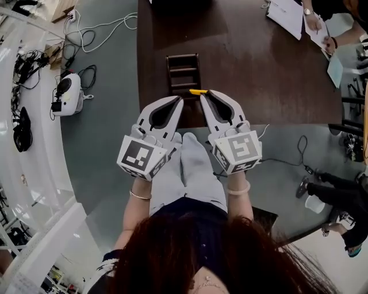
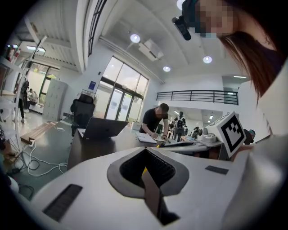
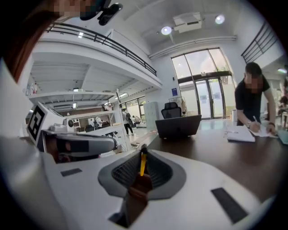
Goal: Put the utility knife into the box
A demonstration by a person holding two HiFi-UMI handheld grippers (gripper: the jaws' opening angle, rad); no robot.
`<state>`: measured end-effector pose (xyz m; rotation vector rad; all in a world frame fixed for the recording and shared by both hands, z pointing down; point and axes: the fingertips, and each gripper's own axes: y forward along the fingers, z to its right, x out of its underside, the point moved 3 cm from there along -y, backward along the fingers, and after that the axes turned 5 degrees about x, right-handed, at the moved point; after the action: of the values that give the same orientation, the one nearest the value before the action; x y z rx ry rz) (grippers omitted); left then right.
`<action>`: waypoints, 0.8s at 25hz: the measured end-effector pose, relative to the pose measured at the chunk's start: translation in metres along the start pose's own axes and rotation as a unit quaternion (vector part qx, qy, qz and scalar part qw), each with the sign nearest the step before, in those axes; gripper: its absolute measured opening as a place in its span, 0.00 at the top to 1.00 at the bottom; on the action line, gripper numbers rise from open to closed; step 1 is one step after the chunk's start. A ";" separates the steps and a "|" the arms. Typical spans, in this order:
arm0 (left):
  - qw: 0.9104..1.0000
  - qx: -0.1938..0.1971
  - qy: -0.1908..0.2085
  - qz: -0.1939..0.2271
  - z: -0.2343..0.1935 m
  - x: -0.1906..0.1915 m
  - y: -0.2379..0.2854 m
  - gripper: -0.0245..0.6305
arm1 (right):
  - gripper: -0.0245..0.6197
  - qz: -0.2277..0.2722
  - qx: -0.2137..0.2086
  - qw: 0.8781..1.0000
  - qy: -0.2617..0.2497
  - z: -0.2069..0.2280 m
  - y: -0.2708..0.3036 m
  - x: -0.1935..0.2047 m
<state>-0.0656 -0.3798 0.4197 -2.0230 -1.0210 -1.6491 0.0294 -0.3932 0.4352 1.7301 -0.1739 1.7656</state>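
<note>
Left gripper [image 1: 179,99]: jaws together, tips meeting, nothing clamped. The ribbed dark pads bow apart behind the tips and leave only a hollow. Left gripper view confirms it [image 2: 145,151] – a thin yellow sliver shows through the hollow, lying beyond the jaws, not in them.

Right gripper [image 1: 204,95]: same state, jaws closed tip to tip and empty. In the right gripper view [image 3: 143,151] the yellow sliver stands just past the tips, seen through the pad hollow.

That yellow is the utility knife [image 1: 198,91]. It lies flat on the table [image 1: 270,74], just ahead of both sets of tips and between them, a little nearer the right one. Long axis runs left-right in the head view, roughly along the table's near edge and across the line of the jaws. Blade end cannot be told from either side.

The box [image 1: 183,70] – dark, slatted, long axis running away from the person – sits just beyond the knife. The knife lies at its near end; whether it touches the rim I cannot tell. It is not inside.

Both grippers are held side by side over the table's near edge, jaws pointing away from the person, marker cubes toward the lap.

Farther out: a laptop [image 3: 178,126] on the table's far part, papers [image 1: 286,15] at the far right corner, and a person [image 3: 254,101] bent over them, writing.
</note>
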 end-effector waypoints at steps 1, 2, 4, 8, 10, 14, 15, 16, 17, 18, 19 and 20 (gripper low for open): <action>1.000 0.001 -0.005 0.001 -0.001 0.006 0.002 0.96 | 0.88 -0.008 0.003 1.000 -0.002 0.000 0.004 0.009; 1.000 0.001 -0.009 0.001 -0.003 0.011 0.003 0.96 | 0.88 -0.014 0.005 1.000 0.000 0.000 0.009 0.017; 1.000 0.000 -0.015 -0.001 -0.009 0.021 0.005 0.96 | 0.88 -0.024 0.004 1.000 0.010 -0.002 0.018 0.032; 1.000 -0.002 -0.029 0.002 -0.016 0.032 0.006 0.96 | 0.88 -0.051 0.008 0.999 0.011 -0.007 0.031 0.053; 0.999 -0.001 -0.037 0.005 -0.017 0.039 0.003 0.96 | 0.88 -0.062 0.012 0.998 0.016 -0.011 0.032 0.065; 0.999 -0.003 -0.045 -0.003 -0.015 0.059 -0.009 0.96 | 0.88 -0.082 0.022 0.996 0.024 -0.019 0.029 0.094; 0.999 -0.004 -0.047 -0.006 -0.015 0.061 -0.010 0.96 | 0.88 -0.088 0.024 0.996 0.023 -0.019 0.028 0.098; 0.999 -0.004 -0.048 -0.008 -0.016 0.062 -0.008 0.96 | 0.88 -0.094 0.025 0.995 0.022 -0.016 0.030 0.100; 0.999 -0.003 -0.049 -0.010 -0.017 0.062 -0.006 0.96 | 0.88 -0.099 0.026 0.995 0.021 -0.013 0.032 0.100; 0.999 -0.003 -0.051 -0.012 -0.019 0.060 -0.004 0.96 | 0.88 -0.103 0.026 0.994 0.021 -0.010 0.034 0.099; 0.999 -0.004 -0.053 -0.013 -0.021 0.057 -0.003 0.96 | 0.88 -0.105 0.025 0.994 0.022 -0.008 0.037 0.097; 0.998 -0.004 -0.056 -0.013 -0.022 0.055 -0.003 0.96 | 0.88 -0.106 0.022 0.994 0.026 -0.007 0.038 0.096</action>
<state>-0.0791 -0.3751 0.4776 -2.1370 -1.0831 -1.5708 0.0113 -0.3856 0.5367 1.6644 0.0707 1.6678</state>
